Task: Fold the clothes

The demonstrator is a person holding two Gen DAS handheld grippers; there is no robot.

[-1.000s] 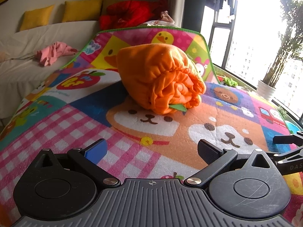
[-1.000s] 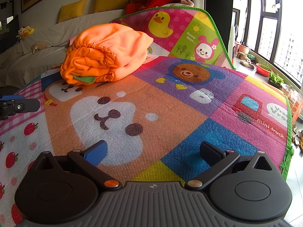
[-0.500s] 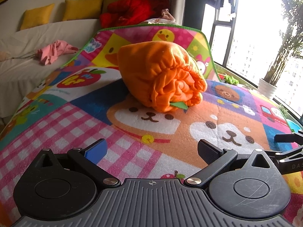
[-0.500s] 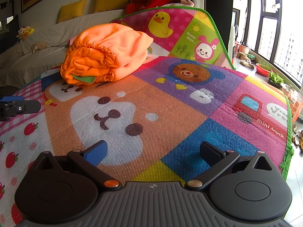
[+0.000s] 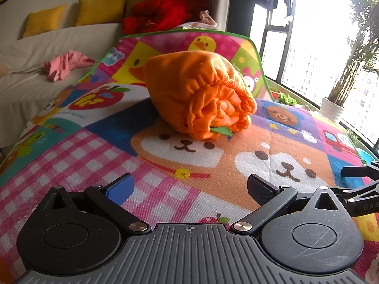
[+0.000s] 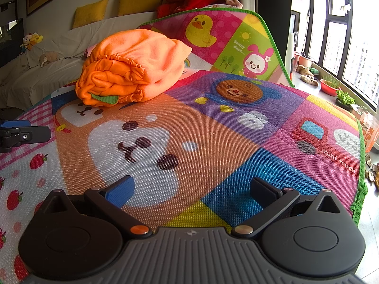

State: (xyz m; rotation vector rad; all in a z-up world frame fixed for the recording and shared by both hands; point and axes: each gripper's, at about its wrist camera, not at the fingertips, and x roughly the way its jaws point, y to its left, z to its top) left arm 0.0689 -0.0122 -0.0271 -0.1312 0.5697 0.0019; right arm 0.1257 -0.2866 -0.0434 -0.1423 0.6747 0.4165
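Note:
An orange fleece garment [image 5: 199,94], folded and rolled into a thick bundle with a small green tab at its near end, rests on the colourful cartoon play mat [image 5: 165,179]. In the right wrist view the same bundle [image 6: 132,68] lies at the far left of the mat [image 6: 213,142]. My left gripper [image 5: 189,187] hovers low over the pink checked patch, well short of the bundle, open and holding nothing. Over the mat's near right part, my right gripper [image 6: 191,189] is open too and holds nothing. Each gripper's tip shows at the edge of the other's view.
A white-covered sofa [image 5: 35,80] with yellow cushions [image 5: 99,10] runs behind the mat. A crumpled pink garment [image 5: 64,64] lies on it and red clothing [image 5: 163,11] is piled at the back. The mat's far end curls upward. Windows and potted plants [image 5: 334,111] stand at the right.
The left gripper has crept slightly forward and tilted, so the orange bundle looks a little nearer. The right gripper and the bundle have not moved.

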